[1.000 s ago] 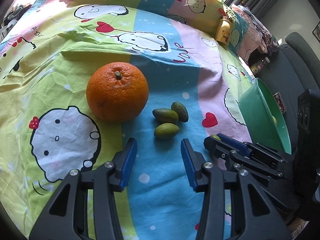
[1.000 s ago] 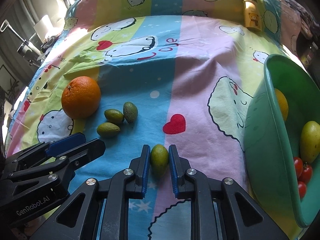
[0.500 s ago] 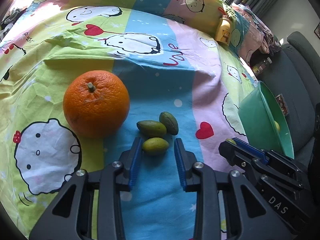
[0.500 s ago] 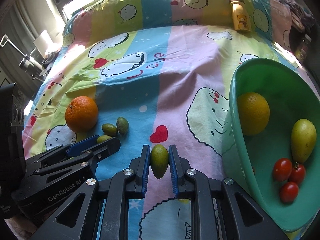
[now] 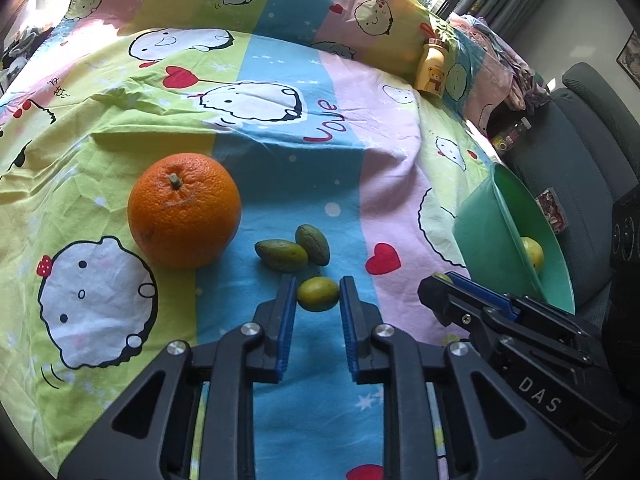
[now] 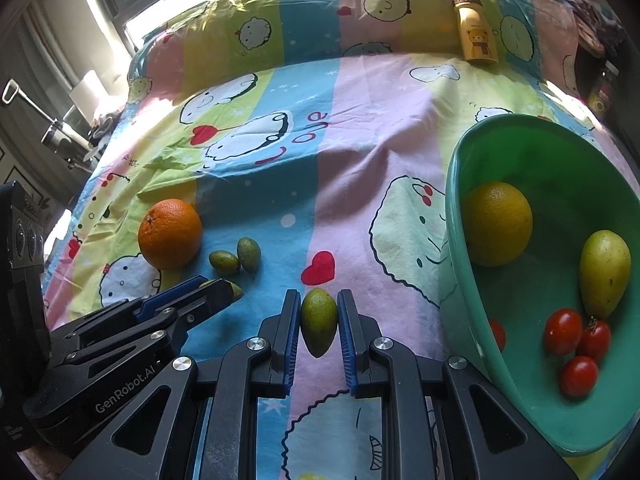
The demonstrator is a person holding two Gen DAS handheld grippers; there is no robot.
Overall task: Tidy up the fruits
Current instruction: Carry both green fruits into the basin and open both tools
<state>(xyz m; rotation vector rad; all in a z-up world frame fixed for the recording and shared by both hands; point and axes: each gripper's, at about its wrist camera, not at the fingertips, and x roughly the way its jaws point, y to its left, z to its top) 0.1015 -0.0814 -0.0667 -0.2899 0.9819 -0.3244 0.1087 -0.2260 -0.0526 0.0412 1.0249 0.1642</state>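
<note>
fruit on my bedsheet (image 5: 280,160), catalogued: orange (image 5: 184,210), two loose olives (image 5: 294,248), and one olive each in my grippers. left gripper (image 5: 318,300): jaws just closing, pads now pinching an olive (image 5: 318,293) on the sheet. right gripper (image 6: 319,320): clamped on another olive (image 6: 318,326), beside the green bowl (image 6: 520,140). risk: smooth round olives may squirt from the pads, or roll off the sheet if i lift too fast.
</note>
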